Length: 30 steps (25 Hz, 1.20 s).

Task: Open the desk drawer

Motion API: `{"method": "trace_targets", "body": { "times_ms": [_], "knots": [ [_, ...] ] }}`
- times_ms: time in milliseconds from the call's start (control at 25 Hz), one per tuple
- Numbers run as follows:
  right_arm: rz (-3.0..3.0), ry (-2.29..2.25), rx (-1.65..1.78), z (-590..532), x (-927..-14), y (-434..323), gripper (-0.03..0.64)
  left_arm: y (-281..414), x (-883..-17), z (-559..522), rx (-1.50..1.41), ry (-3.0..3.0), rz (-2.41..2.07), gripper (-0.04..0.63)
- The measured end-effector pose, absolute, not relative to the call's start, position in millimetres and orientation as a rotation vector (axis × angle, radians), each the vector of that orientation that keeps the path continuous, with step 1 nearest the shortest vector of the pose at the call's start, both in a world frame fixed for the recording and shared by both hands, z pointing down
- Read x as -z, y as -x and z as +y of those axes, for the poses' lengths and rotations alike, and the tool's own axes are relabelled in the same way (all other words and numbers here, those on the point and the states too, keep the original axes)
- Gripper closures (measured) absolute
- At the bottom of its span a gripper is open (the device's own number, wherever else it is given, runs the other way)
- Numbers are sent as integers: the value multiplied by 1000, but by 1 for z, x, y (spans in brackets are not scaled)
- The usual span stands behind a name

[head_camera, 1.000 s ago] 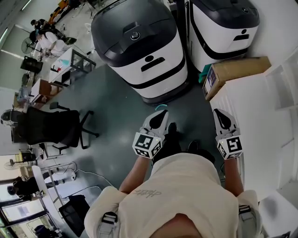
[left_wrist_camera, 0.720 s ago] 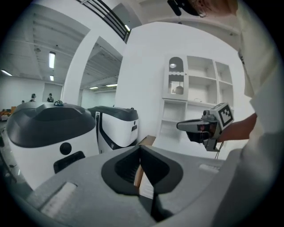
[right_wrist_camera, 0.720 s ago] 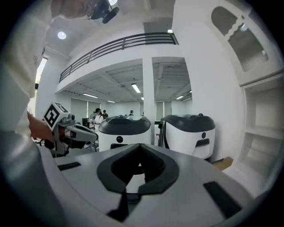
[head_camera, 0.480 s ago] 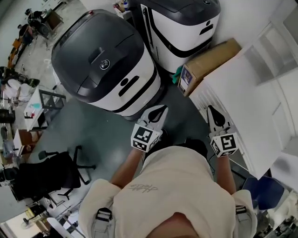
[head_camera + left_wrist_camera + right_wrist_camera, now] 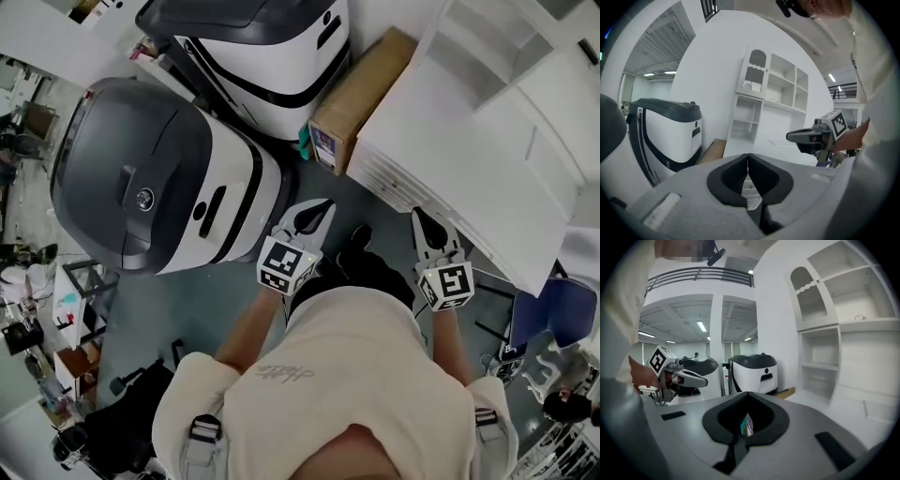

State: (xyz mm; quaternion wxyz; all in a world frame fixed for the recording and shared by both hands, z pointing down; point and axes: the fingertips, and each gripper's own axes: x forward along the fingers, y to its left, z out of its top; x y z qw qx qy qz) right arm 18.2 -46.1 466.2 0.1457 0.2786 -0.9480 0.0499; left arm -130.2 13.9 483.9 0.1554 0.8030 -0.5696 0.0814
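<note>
The white tabletop (image 5: 469, 169) at two o'clock is smooth and matt; the cardboard box (image 5: 361, 94) at twelve is dull brown; the machine (image 5: 159, 178) at nine has a glossy plastic shell. The floor (image 5: 183, 319) has a faint sheen; the person's top (image 5: 356, 394) is cream cloth; the left hand-held gripper (image 5: 748, 157) and right hand-held gripper (image 5: 748, 394) are matt grey plastic.

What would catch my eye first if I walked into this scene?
Two big rounded white-and-dark machines fill the floor at upper left, with a cardboard box between them and a white desk at right. Nearer the person, the left hand-held gripper and right hand-held gripper point forward, both shut and empty.
</note>
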Motion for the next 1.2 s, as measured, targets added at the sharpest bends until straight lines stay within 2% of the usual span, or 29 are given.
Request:
{"method": "trace_targets", "body": {
  "times_ms": [560, 1200],
  "knots": [
    [-2763, -991, -199, -193, -478, -74, 621, 81, -467, -127, -327, -2404, -1530, 581],
    [-2604, -1241, -297, -211, -484, -79, 621, 69, -465, -200, -376, -2602, -1253, 581]
  ]
}}
